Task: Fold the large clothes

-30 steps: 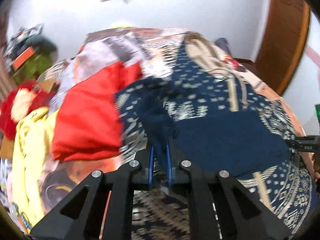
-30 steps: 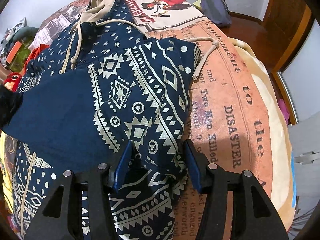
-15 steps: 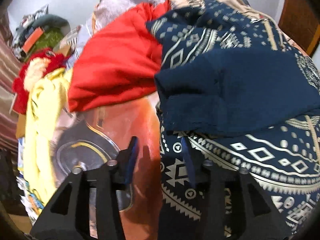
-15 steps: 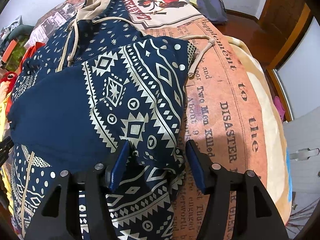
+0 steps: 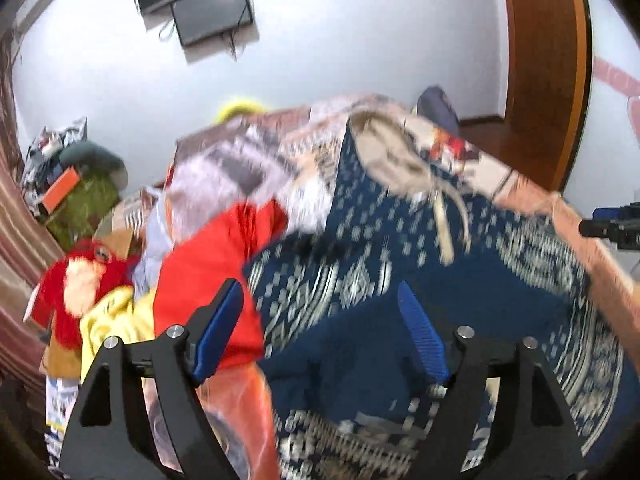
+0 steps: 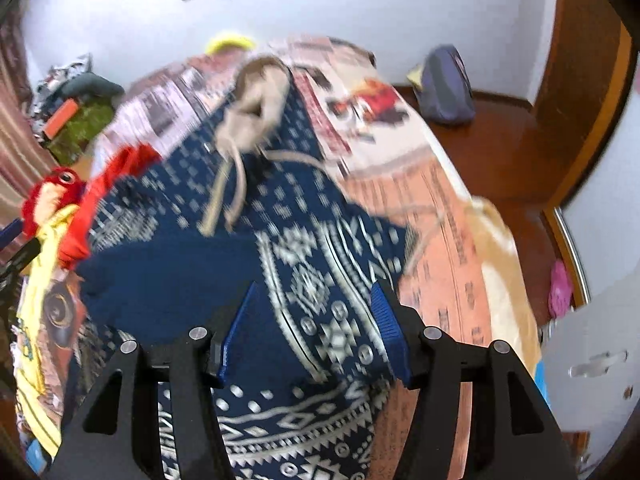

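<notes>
The left gripper (image 5: 320, 332) is hovering with its blue pads spread wide, gripping nothing, above the navy patterned hoodie (image 5: 440, 272). The right gripper (image 6: 314, 332) is likewise gaping empty over the same garment. The hoodie is lying across the printed bedspread (image 6: 440, 240) — sleeves folded over its chest, beige hood (image 6: 256, 108) pointing toward the far wall. A red garment (image 5: 204, 276) is lying just beside its left edge — both views are blurring.
</notes>
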The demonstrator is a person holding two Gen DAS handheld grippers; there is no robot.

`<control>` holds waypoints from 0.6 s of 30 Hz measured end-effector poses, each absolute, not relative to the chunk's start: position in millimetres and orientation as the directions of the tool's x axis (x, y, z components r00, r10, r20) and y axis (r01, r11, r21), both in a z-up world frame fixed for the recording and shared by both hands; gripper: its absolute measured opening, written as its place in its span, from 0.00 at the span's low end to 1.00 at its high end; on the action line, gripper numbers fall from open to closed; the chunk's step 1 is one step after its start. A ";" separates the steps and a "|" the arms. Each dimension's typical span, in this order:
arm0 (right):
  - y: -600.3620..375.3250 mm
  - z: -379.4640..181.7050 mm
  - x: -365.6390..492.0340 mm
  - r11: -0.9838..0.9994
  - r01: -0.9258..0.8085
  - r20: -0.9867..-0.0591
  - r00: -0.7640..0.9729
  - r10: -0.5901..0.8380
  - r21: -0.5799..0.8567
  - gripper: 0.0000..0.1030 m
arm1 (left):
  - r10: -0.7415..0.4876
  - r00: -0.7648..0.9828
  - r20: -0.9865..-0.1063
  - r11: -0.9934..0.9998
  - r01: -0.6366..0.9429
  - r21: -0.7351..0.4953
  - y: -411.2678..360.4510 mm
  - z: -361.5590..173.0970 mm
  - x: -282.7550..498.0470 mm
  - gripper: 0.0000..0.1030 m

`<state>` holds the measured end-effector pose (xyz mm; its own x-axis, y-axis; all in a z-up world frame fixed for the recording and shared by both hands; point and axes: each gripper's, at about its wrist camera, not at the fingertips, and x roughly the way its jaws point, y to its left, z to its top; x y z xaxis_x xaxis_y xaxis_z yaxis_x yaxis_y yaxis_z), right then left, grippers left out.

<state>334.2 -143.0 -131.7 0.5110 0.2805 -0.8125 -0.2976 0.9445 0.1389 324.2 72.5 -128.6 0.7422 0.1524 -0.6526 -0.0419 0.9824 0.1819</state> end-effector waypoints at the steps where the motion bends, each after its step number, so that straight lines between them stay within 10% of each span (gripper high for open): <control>1: -140.5 -125.4 337.9 0.942 -0.309 -0.800 0.527 0.287 0.135 0.53 | 0.148 0.748 -0.647 0.983 -0.039 0.180 72.6 -125.3 332.4 0.77; 18: -83.1 -121.2 447.2 0.937 -0.318 -0.762 0.569 0.309 0.143 0.53 | -0.004 0.676 -0.737 1.000 0.003 -0.003 79.8 -140.5 504.3 0.78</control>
<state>447.2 -83.1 -121.2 0.5694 0.3091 -0.7618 -0.3178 0.9373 0.1428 504.3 79.9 -140.5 0.6762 -0.0038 -0.7367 0.0027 1.0000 -0.0027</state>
